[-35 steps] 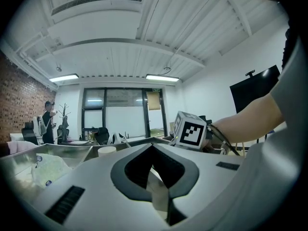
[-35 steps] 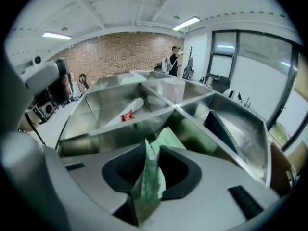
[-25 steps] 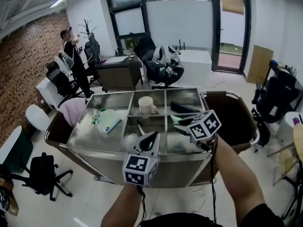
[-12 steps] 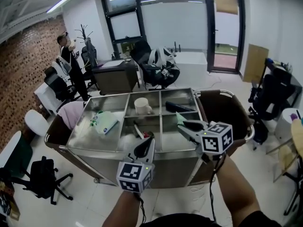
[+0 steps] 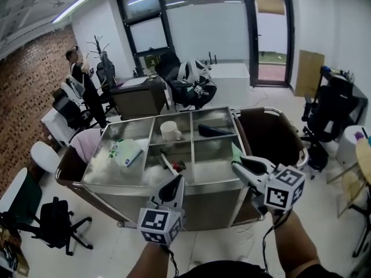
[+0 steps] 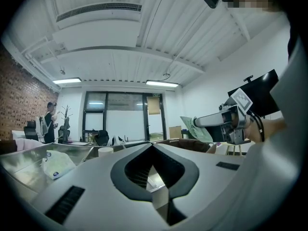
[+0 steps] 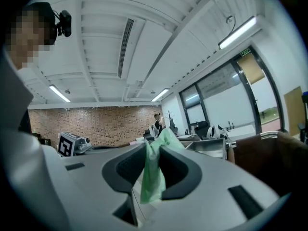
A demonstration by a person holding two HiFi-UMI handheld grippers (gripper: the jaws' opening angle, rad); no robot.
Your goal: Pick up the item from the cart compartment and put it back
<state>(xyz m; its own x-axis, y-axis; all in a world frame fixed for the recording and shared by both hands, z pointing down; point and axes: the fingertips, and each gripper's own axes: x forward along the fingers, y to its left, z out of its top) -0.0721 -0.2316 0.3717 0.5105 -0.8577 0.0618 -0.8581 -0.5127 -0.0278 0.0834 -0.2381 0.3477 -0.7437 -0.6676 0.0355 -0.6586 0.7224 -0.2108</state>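
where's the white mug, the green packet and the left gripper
white mug point(image 5: 169, 131), head view, on its side wall
green packet point(image 7: 153, 174), right gripper view, on its hanging lower part
left gripper point(image 5: 177, 182), head view, between its fingertips

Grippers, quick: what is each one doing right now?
Left gripper: closed, empty.
Right gripper: closed on a thin green plastic bag.

Standing here, the room is bright and even. A ceiling tube point(image 5: 74, 6) glows at the upper left of the head view, and daylight burns the glass door point(image 5: 269, 33) at the top nearly white. The steel cart point(image 5: 104, 175) shows a pale sheen, with a faint shadow beneath. Straight lines bow near the edges, and both gripper views have black, rounded corners.
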